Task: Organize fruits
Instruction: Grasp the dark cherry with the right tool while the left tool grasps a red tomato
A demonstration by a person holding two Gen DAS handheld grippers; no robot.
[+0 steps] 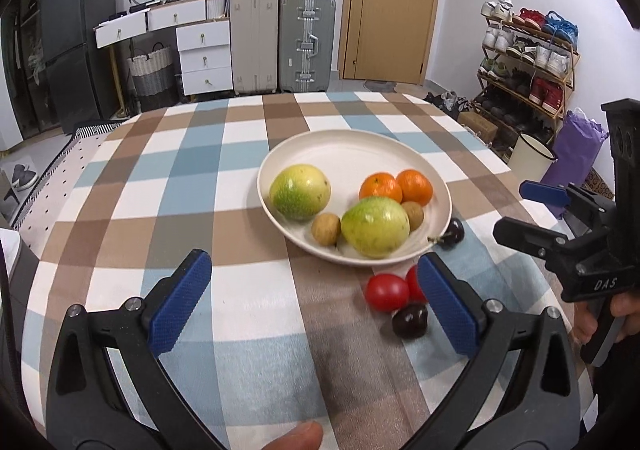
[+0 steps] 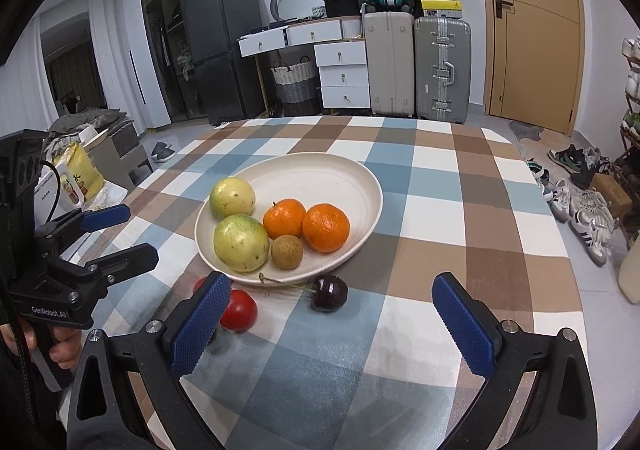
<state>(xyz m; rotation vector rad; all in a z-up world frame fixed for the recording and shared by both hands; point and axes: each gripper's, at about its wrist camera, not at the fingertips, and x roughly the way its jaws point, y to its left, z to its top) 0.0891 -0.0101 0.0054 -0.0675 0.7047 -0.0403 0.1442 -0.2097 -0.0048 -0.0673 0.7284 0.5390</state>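
Observation:
A cream plate [image 1: 352, 153] [image 2: 320, 177] on the checked tablecloth holds two yellow-green fruits [image 1: 300, 191] [image 1: 376, 226], two oranges [image 1: 380, 187] [image 2: 326, 228] and small brown fruits [image 1: 326, 229] [image 2: 287, 252]. On the cloth beside the plate lie two red cherry tomatoes [image 1: 386, 292] [image 2: 239, 310] and two dark cherries [image 1: 410, 320] [image 2: 329, 293]. My left gripper [image 1: 312, 298] is open and empty in front of the plate. My right gripper [image 2: 326, 324] is open and empty, just short of the stemmed cherry.
The table [image 1: 200, 177] has rounded edges. Suitcases [image 1: 306, 41], drawers [image 1: 204, 61] and a door [image 1: 390, 5] stand behind. A shoe rack [image 1: 528, 57] stands right; shoes [image 2: 580, 205] lie on the floor.

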